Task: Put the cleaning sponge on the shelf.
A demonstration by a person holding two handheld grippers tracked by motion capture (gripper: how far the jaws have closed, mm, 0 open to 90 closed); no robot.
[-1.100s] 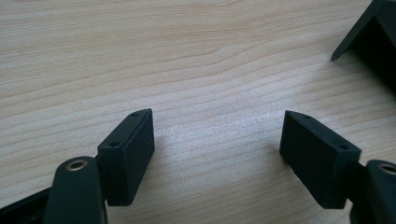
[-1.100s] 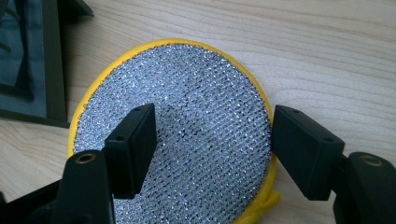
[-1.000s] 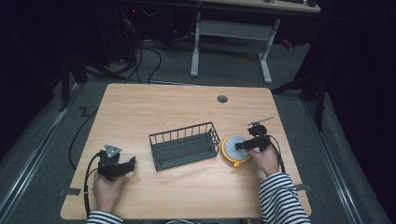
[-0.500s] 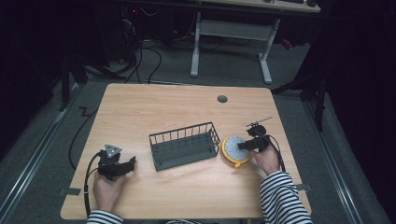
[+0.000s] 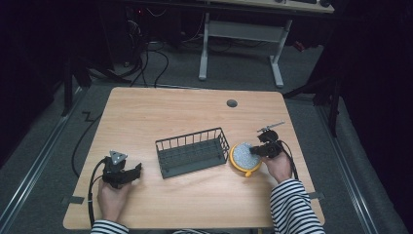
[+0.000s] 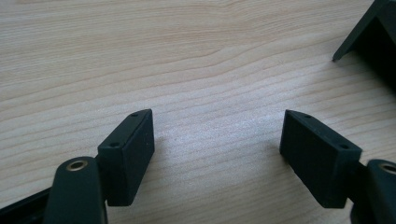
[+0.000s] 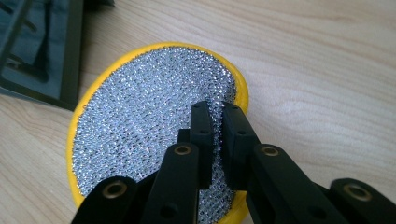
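A round yellow scouring pad with a glittering silver mesh face [image 5: 244,157] lies flat on the light wooden table [image 5: 195,117], just beside the right-hand end of the dark wire basket [image 5: 193,151]. In the right gripper view the pad [image 7: 149,126] lies with its silver side up, a corner of the basket [image 7: 42,56] just beyond its far edge.

The right gripper [image 5: 258,150] sits over the side of the pad that faces away from the basket, held by the person's right hand [image 5: 277,165] in a black-and-white striped sleeve. Its jaws have just been closing, and the right gripper [image 7: 215,135] now has them pinched almost together on a raised fold of the silver mesh, near the pad's edge. The pad itself rests on the table.

The left gripper [image 5: 127,171] lies well to the left of the basket, near the table's front edge, in the person's left hand [image 5: 113,195]. In its own view the left gripper [image 6: 217,135] has its two black jaws standing wide apart over bare wood, with nothing between them; a dark corner of the basket [image 6: 369,32] shows farther off.
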